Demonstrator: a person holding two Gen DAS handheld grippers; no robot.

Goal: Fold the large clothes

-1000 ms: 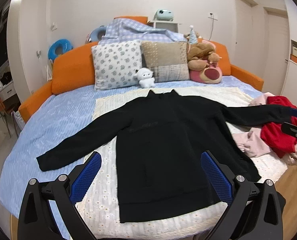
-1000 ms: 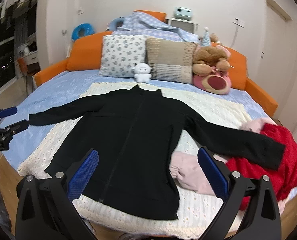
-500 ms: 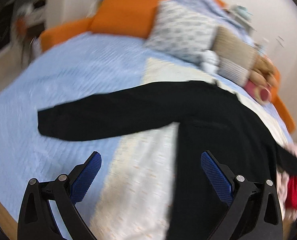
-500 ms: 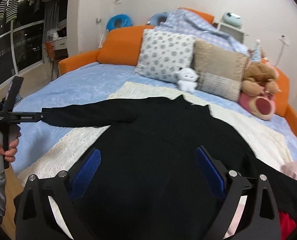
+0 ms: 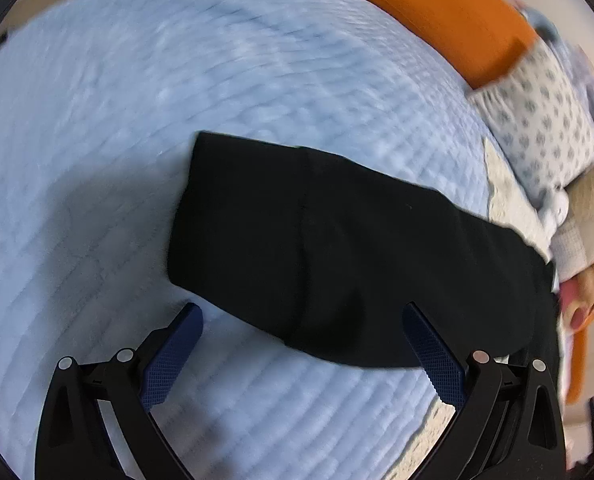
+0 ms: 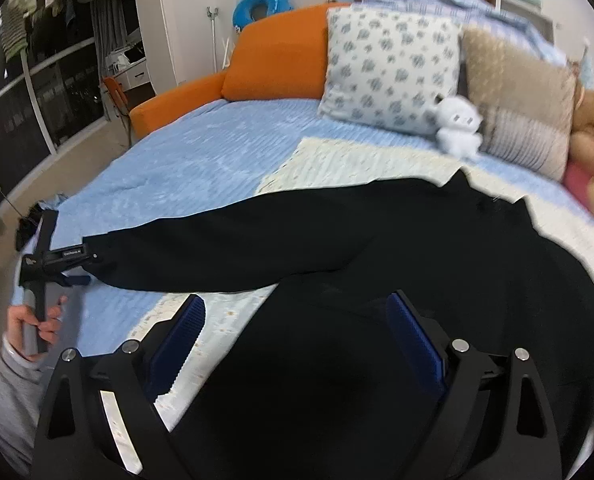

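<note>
A black long-sleeved jacket (image 6: pixel 437 280) lies flat on the bed, its left sleeve (image 6: pixel 217 248) stretched out to the left. In the left wrist view the sleeve's cuff end (image 5: pixel 297 240) fills the middle. My left gripper (image 5: pixel 301 340) is open, just short of the cuff, its fingers on either side of the sleeve's near edge. It also shows in the right wrist view (image 6: pixel 77 268) at the cuff. My right gripper (image 6: pixel 297 328) is open, over the jacket's body near the left armpit.
A cream lace cover (image 6: pixel 337 160) lies under the jacket on the blue bedspread (image 5: pixel 177 80). Pillows (image 6: pixel 389 68), a white plush toy (image 6: pixel 457 124) and a bear stand by the orange headboard (image 6: pixel 277 52). The bed's left edge drops to the floor.
My left gripper has swung left and closed in on the sleeve cuff. My right gripper has moved left and lower over the jacket's body. Both stay open.
</note>
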